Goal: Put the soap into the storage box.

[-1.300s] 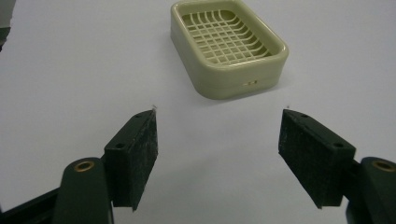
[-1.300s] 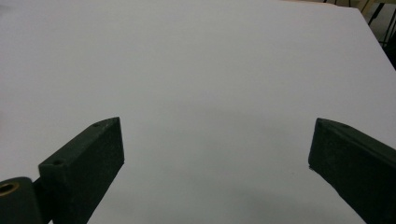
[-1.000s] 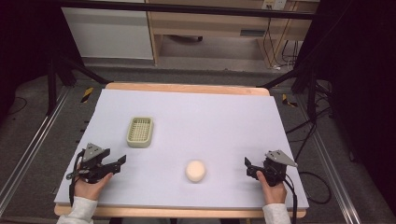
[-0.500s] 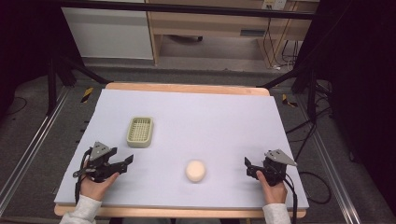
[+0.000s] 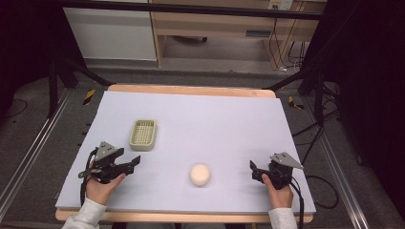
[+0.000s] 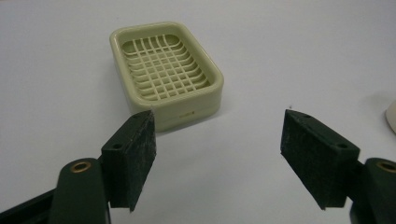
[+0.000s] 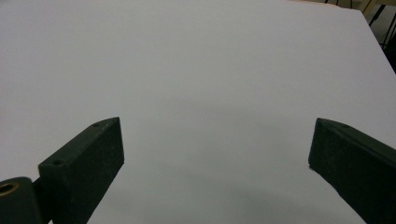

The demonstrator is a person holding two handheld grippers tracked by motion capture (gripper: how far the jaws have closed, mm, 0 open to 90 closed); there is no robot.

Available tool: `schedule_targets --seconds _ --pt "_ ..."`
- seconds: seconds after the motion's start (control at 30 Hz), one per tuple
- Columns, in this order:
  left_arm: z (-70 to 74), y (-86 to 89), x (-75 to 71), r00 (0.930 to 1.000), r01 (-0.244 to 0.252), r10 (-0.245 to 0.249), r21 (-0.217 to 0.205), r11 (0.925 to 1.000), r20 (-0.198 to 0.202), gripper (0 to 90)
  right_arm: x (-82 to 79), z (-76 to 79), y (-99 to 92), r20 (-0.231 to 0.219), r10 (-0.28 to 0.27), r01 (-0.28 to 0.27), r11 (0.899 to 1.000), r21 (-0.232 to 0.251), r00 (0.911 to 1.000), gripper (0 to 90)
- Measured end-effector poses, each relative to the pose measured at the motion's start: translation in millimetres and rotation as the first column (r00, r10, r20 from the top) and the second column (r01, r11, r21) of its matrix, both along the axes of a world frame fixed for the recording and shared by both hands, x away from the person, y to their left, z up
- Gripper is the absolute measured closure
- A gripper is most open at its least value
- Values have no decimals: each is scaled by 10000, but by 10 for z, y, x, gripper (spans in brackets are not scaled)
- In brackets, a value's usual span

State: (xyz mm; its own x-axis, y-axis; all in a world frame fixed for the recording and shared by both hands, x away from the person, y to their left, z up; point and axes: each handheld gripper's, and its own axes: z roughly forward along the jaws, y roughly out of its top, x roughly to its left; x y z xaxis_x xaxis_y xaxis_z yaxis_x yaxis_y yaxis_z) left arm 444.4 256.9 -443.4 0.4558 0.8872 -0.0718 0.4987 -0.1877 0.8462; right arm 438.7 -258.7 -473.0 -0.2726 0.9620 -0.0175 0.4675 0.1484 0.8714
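Note:
A pale green soap dish (image 5: 143,134) with a grid floor lies on the left part of the lilac mat (image 5: 215,114). In the left gripper view the soap dish (image 6: 166,70) is just ahead of the jaws. A round cream bar (image 5: 199,174) rests near the front middle, and its edge (image 6: 391,116) shows at the right. My left gripper (image 5: 135,161) (image 6: 219,135) hovers before the dish, open, with nothing between its pads. My right gripper (image 5: 253,169) (image 7: 217,140) sits low at the front right, open over bare mat.
The mat covers a wooden table (image 5: 191,89) whose edge shows at the back. Dark stand legs (image 5: 71,71) and cables (image 5: 315,138) flank the table on the floor. A person's hands and white sleeves (image 5: 88,214) come in from the front edge.
My left gripper has shifted a little forward and to the right, toward the dish, and lifted slightly. The right gripper, the dish and the bar have stayed put.

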Motion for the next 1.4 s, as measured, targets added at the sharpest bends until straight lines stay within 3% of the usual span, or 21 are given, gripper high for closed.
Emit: schedule_targets --seconds 0.33,0.63,1.0,1.4 --pt "76 -154 16 9992 407 -407 5 9992 47 263 13 13 9 27 59 -59 10000 50 10000 38" --pt "168 -408 70 9967 798 -796 -91 9968 187 257 26 28 11 43 94 -95 9999 69 9999 38" --pt "239 -732 109 9902 1356 -1354 -40 9908 345 254 26 36 18 34 118 -118 9999 87 9999 37" --pt "209 -1003 126 9820 1876 -1878 136 9822 192 249 32 33 24 2 202 -202 9998 -6 9998 38"
